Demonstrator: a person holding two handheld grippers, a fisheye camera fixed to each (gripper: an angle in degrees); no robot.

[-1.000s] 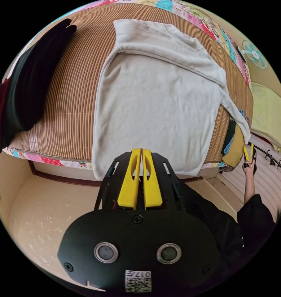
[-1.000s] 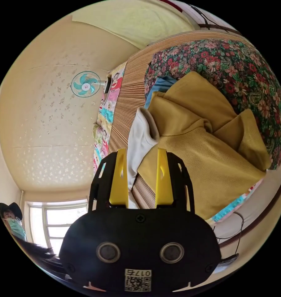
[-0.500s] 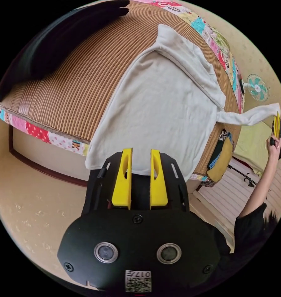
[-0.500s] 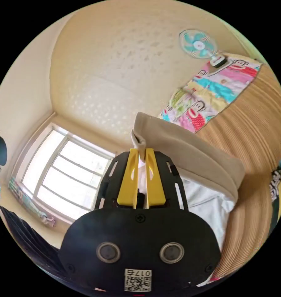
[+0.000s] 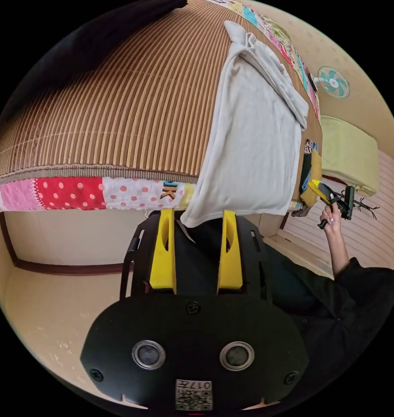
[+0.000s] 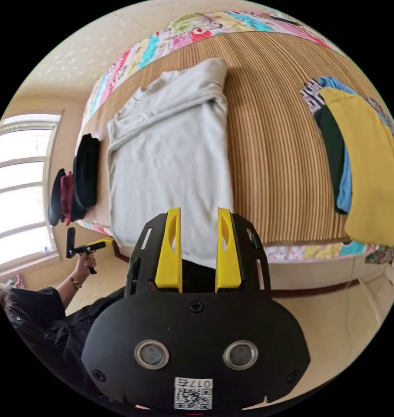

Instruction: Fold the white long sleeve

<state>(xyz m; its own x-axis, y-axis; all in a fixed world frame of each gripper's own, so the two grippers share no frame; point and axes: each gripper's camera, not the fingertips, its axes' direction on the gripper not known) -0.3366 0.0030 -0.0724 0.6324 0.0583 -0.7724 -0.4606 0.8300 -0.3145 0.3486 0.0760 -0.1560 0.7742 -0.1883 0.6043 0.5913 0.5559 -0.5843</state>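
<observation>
While both claws gape empty, white long sleeve [image 6: 170, 160] overhangs mat [image 6: 266, 173] edge.

Lower hem of the white long sleeve [image 6: 170, 173] behind the right hand-held gripper [image 6: 198, 217].

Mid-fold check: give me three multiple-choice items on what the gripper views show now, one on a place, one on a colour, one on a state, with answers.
1. Where does the white long sleeve lie?
A. On the floor
B. On the striped mat
C. On the pile of clothes

2. What colour is the top garment of the pile at the mat's far side?
A. Mustard yellow
B. Red
C. White

3. How do the right tongs stand?
A. Shut on a sleeve
B. Shut on nothing
C. Open

Answers: 1 B, the shirt is spread on the striped mat; 2 A, mustard cloth covers the pile; 3 C, a clear gap between the jaws.
</observation>
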